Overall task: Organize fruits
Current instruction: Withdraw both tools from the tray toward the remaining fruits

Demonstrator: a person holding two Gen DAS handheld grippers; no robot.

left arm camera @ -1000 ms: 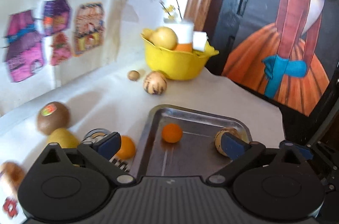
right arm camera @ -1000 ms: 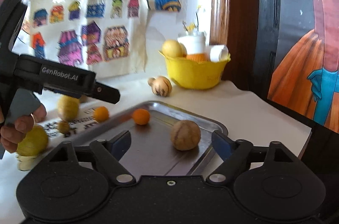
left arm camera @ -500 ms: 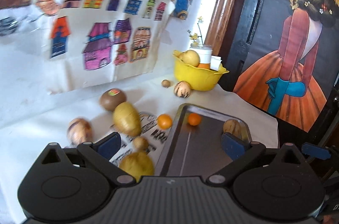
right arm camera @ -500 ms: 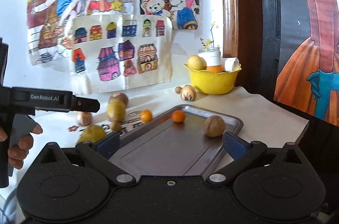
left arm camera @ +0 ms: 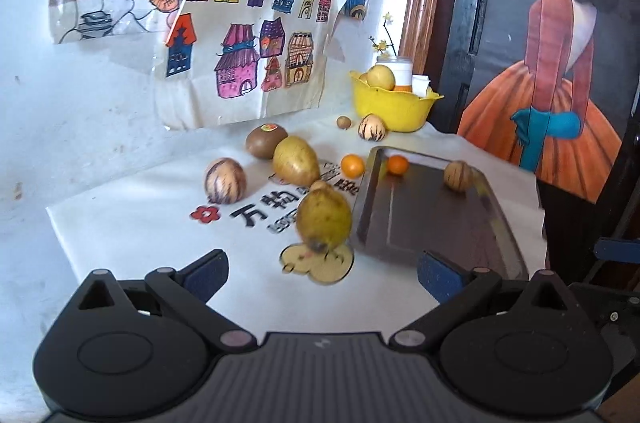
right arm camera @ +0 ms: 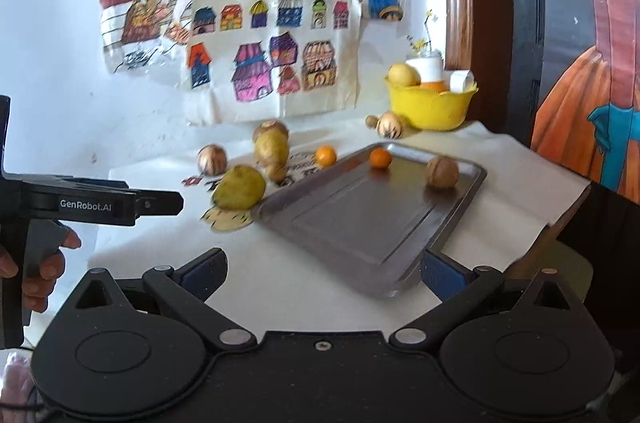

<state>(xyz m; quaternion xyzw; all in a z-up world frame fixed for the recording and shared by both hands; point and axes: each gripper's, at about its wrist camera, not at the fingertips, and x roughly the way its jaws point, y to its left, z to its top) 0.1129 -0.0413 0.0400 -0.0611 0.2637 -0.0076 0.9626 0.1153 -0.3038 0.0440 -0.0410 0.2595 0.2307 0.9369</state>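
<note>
Left wrist view, my left claw (left arm camera: 322, 273): matte black linkage low in the frame, blue pads spread wide, nothing between them.
Right wrist view, my right claw (right arm camera: 322, 273): same black build, blue pads also wide apart and holding nothing; its right pad sits at the near corner of the tray.
My left hand (right arm camera: 38, 263): at the left edge of the right wrist view, wrapped round the black pistol handle marked GenRobot.AI.
Nearest fruit: a lumpy yellow-green pear (left arm camera: 323, 219) at centre frame, dull skin, dark blossom end, resting on a flat yellow cut-out (left arm camera: 318, 263), just beside the tray's left rim.
Tray (left arm camera: 420, 223): shallow rectangular metal, brushed grey, rounded corners, right of centre.
On the tray: a small glossy orange (left arm camera: 397, 165) at the far left corner and a round tan striped fruit (left arm camera: 458, 175) at the far right.
Off the tray, mid-frame left: a second small orange (left arm camera: 352, 165) just outside the rim, a smooth yellow pear (left arm camera: 296, 161), a brown round fruit with a sticker (left arm camera: 266, 141) behind it, a purple-striped oval fruit (left arm camera: 225, 180) furthest left.
Surface: white cloth (left arm camera: 140, 231) printed with black characters and a red flower.
Further back: a striped oval fruit (left arm camera: 371, 127) and a small brown ball (left arm camera: 343, 122) before a scalloped yellow plastic bowl (left arm camera: 394, 105) holding a pale round fruit.
Wall, upper frame: crayon drawings of houses (left arm camera: 256, 35) on creased paper.
</note>
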